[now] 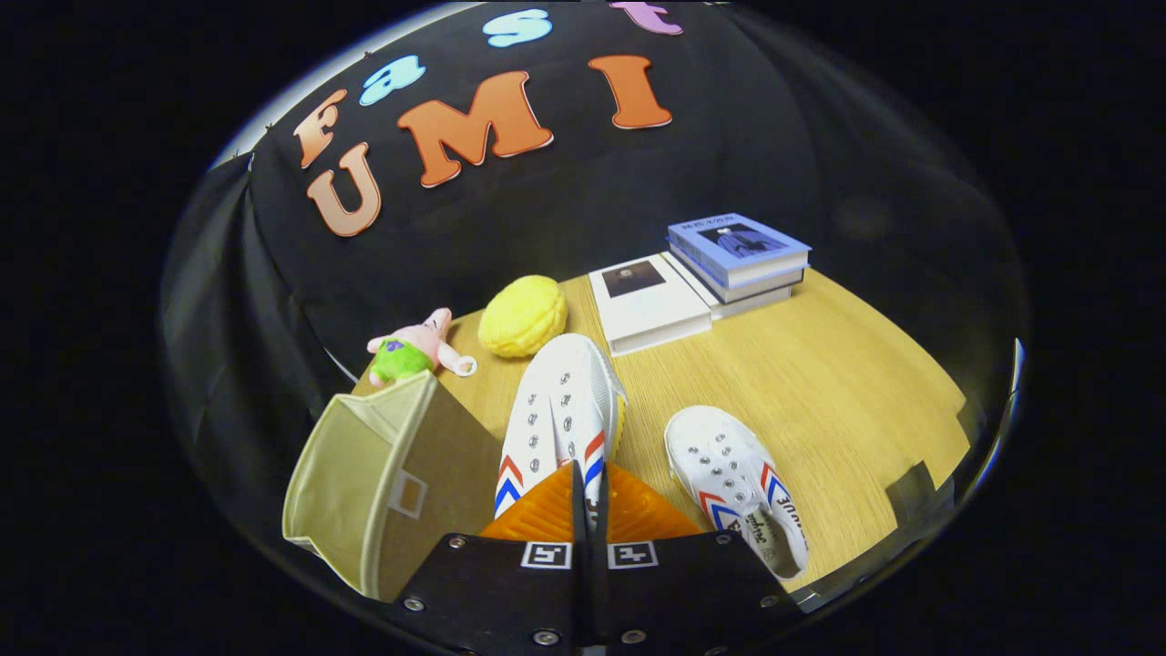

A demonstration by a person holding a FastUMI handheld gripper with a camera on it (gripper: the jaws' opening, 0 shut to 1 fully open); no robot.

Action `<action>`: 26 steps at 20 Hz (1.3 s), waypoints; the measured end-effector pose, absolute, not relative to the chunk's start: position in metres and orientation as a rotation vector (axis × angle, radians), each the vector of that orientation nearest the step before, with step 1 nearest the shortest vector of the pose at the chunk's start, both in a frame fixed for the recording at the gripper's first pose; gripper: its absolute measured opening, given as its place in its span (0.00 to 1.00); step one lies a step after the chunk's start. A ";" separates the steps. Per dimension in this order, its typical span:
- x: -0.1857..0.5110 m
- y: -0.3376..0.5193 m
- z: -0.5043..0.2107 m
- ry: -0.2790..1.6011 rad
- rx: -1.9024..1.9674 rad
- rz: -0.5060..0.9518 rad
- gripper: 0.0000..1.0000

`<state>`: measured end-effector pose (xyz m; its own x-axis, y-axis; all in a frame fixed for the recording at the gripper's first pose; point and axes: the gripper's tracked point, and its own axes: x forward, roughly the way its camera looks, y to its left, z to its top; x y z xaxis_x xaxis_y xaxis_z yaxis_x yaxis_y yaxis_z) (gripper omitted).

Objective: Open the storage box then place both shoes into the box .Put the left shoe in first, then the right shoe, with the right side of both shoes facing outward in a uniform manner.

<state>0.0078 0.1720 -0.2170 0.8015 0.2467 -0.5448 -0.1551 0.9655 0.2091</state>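
**Shoe pinched and lifted, box open alongside**

The shoe in the grip (563, 415) hangs straight ahead of the fingers, toe pointing away, its heel end caught at the fingertips. It looks raised off the wooden table (820, 383), though the view does not make the gap under it certain. The gripper (583, 497) is nearly closed: the two fingers meet in a thin line with what seems to be the rim of the shoe's collar pinched between them. Whether both pads press firmly on it is hard to judge, as the contact is hidden by the fingers themselves.

The storage box (383, 483) sits just to the left of the fingers, its lid already open and its pale lining showing. The second shoe (733, 487) lies on the table just to the right of the fingers, toe away, well apart from the box.

My judgement: this is the carry of the first shoe toward the box. To do it well, keep the pinch steady so the shoe does not swing or slip, swing left over the opening, and turn the shoe so its right side faces outward before lowering. Clear the box wall; the fabric side would likely buckle if nudged.

Beyond the shoe rest a yellow plush (522, 316), a pink plush toy (414, 351) and stacked books (701, 273).
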 end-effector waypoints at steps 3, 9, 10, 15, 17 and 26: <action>0.013 0.205 -0.174 0.542 0.183 0.254 0.00; 0.003 0.297 -0.141 0.517 0.181 0.404 0.00; 0.000 0.311 -0.143 0.523 0.176 0.430 0.00; -0.016 0.364 -0.178 0.576 0.137 0.535 0.00; -0.024 0.375 -0.196 0.603 0.120 0.552 0.00; -0.056 0.376 -0.229 0.657 0.085 0.579 0.00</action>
